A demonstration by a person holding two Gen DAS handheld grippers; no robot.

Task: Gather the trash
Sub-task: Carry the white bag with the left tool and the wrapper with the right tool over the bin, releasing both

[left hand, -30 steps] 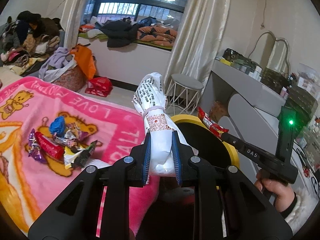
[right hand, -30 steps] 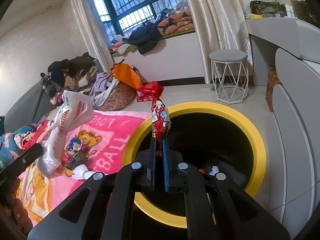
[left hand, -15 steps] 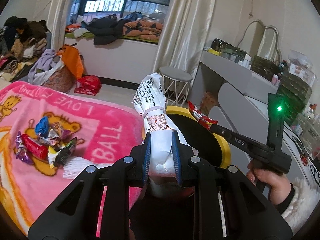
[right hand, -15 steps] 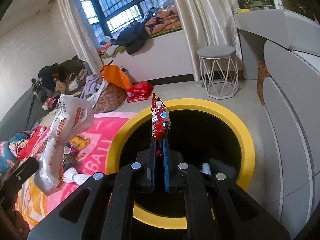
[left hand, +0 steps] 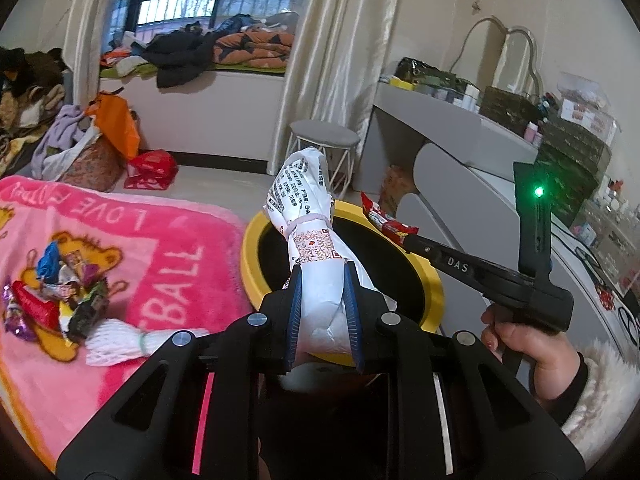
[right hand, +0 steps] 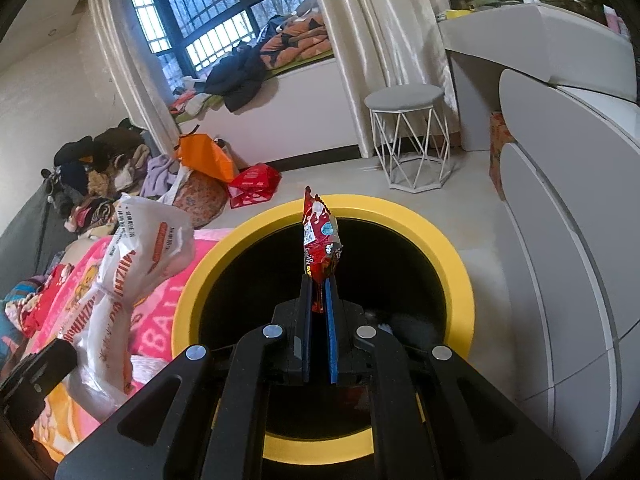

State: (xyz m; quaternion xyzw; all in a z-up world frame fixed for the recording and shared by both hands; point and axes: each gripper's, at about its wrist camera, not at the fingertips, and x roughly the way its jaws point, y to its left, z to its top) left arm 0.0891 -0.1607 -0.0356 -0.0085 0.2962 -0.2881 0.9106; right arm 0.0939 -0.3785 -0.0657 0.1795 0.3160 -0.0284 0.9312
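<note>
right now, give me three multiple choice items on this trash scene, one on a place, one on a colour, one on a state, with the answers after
1. Where does the red snack wrapper in the right gripper sit?
A. above the opening of the bin
B. on the grey stool
C. on the window ledge

2. What colour is the rim of the bin?
A. green
B. yellow
C. white

3. How does the left gripper stand?
A. open and empty
B. shut on a blue sock
C. shut on the white plastic bag

Answers:
1. A, the right wrist view shows the wrapper standing over the bin's dark inside.
2. B, both views show a bright yellow ring around the black inside.
3. C, the left wrist view shows both blue pads pressed against the white bag.
</note>
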